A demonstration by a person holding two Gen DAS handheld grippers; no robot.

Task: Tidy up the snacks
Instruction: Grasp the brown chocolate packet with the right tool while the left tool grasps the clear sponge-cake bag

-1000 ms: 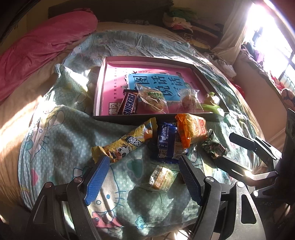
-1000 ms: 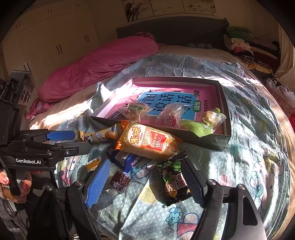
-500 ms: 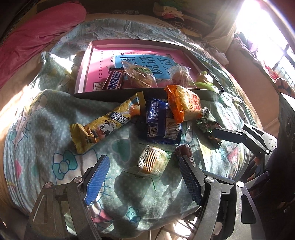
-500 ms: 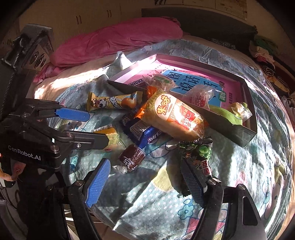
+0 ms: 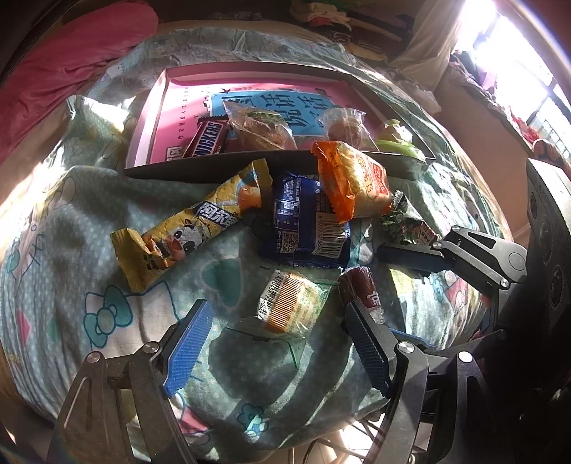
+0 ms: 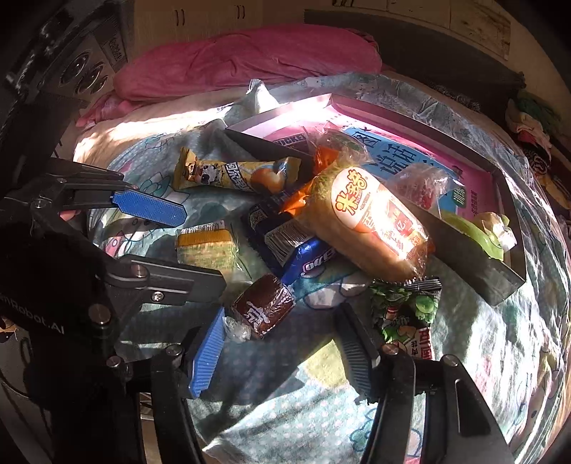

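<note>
so the left gripper [image 5: 278,342] is hanging wide open over the bedspread [image 5: 71,221], angled down, with the little clear-wrapped wafer pack [image 5: 291,307] sitting between its blue fingers [image 5: 187,348], nothing touching it as far as I can see. The right gripper [image 6: 282,348] is right next to it and its jaws are closing in, the small brown candy [image 6: 264,308] sits just ahead of the gap between the pads, not pinched yet. A green pea snack bag [image 6: 407,317] lies just beside its dark finger on the right side

going outward, there's a loose pile on the bedspread: a blue Oreo pack [image 5: 303,221] in the middle, an orange-ended rice cracker pack [image 5: 351,183] leaning on top of it and up against the box wall, and a long yellow bar with a panda on it [image 5: 189,228] off to the left of the Oreo

behind all that is the shallow pink box [image 5: 153,117] with a blue label on its floor. Inside it along the near wall: a Snickers [image 5: 207,139], two clear bags of pastry-looking things [image 5: 262,125], and something green [image 5: 398,142] in the right corner

further back there's a pink quilt [image 6: 249,57] bunched up, and a pile of clothes [image 5: 335,18] by the bright window
</note>
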